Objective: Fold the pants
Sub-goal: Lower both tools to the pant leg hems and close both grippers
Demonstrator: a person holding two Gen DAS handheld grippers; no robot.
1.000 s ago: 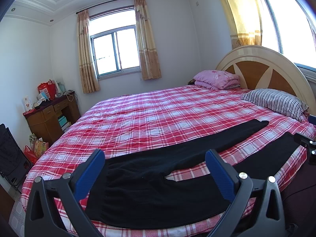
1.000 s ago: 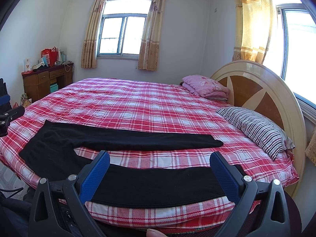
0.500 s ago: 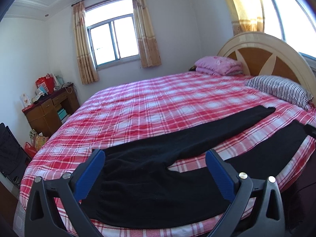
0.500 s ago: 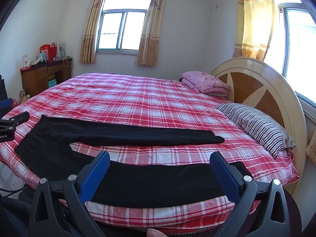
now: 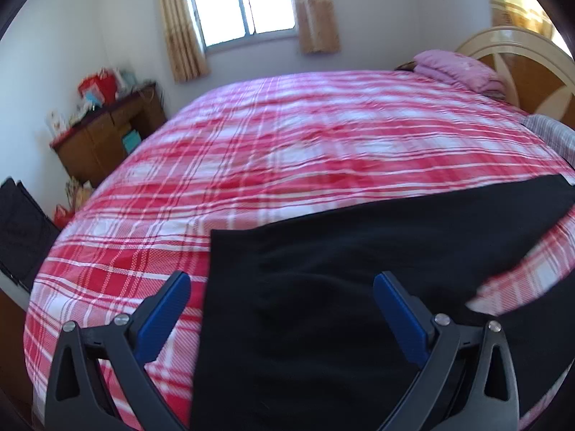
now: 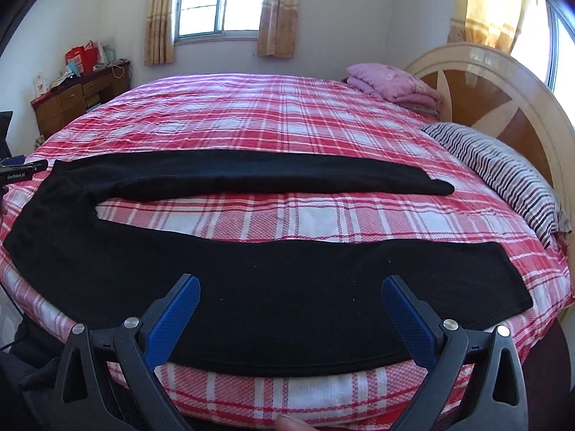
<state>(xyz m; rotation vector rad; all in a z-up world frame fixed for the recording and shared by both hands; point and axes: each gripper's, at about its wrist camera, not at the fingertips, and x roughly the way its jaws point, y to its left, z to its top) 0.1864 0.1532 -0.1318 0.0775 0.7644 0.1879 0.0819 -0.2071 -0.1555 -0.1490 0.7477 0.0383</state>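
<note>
So, barely begun: black pants (image 6: 222, 269) lie flat and unfolded across near edge of the bed (image 6: 287, 118), legs spread apart in a V w/ plaid showing between, waist toward left end. No fold made yet; judging by this, legs need bringing together, then folding lengthwise. Bed has red-white plaid cover, wooden headboard (image 6: 503, 82) at right, striped pillow (image 6: 510, 176), pink folded blanket (image 6: 395, 86). Room: curtained window (image 6: 219, 0), wooden desk (image 6: 72, 100) w/ clutter at left wall. Left tool (image 5: 282, 309) hovers over waist area, fingers apart, nothing held. Right tool (image 6: 290, 309) over near leg, also apart, empty.
</note>
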